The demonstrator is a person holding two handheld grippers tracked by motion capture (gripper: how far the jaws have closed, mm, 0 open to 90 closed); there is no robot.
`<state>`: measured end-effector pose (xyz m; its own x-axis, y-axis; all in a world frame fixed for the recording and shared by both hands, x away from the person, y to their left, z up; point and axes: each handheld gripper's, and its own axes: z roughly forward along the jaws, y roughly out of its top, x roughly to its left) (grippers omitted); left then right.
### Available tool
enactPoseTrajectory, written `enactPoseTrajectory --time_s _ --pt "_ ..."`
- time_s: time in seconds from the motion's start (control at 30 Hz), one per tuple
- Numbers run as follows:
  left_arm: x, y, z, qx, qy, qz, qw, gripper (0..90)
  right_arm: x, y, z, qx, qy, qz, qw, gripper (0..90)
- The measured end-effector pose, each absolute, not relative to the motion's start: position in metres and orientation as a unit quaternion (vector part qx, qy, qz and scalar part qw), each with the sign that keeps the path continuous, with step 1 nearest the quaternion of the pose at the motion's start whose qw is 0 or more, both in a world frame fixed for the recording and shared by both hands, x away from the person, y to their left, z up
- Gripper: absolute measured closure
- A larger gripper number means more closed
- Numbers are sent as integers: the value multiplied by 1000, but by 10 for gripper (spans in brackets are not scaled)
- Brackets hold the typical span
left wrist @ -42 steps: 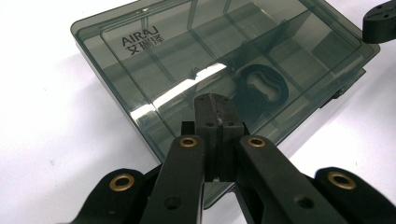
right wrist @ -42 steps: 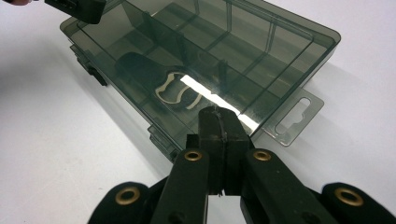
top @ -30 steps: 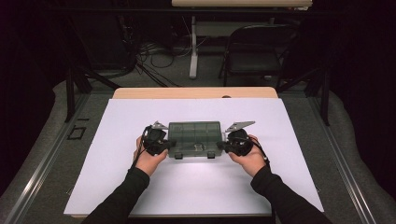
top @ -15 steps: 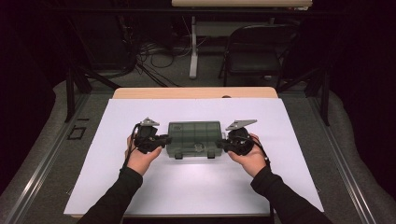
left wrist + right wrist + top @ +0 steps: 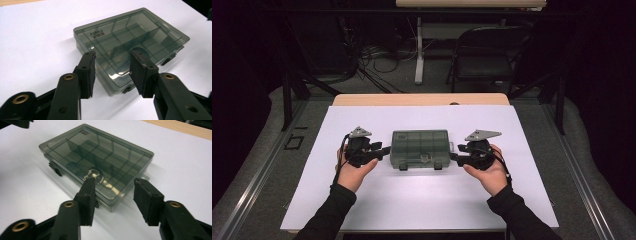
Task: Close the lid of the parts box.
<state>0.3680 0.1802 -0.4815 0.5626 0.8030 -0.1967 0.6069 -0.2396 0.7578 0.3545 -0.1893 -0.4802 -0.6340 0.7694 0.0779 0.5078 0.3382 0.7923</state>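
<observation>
A smoky, see-through compartment box [image 5: 419, 148] lies flat on the white table with its lid closed and two latches on the near side. My left gripper [image 5: 384, 150] hovers just off the box's left end. Its jaws have just been opening and stand apart with nothing pressed between them [image 5: 112, 57], and the box [image 5: 130, 47] lies beyond them. My right gripper [image 5: 454, 157] hovers off the box's right end. Its jaws have also just been opening and hold nothing [image 5: 113, 182], with the box [image 5: 97, 162] ahead of the tips.
A white sheet [image 5: 422, 205] covers the table, with a strip of wooden top [image 5: 419, 99] at the far edge. Beyond the table stand a folding chair [image 5: 482, 55] and a table leg with cables on the floor.
Both grippers have opened and drawn back from the box's two ends, the left one to the left, the right one slightly to the right. The box stays on the table.
</observation>
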Motion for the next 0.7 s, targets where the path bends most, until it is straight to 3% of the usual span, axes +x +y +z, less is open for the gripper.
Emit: enactPoseTrajectory --time_s 0.23,0.7 --pt "360 192 -490 771 453 129 429 462 341 -196 -484 403 802 401 182 419" --pt "339 215 -506 772 447 153 425 410 315 -211 -498 423 783 411 199 412"
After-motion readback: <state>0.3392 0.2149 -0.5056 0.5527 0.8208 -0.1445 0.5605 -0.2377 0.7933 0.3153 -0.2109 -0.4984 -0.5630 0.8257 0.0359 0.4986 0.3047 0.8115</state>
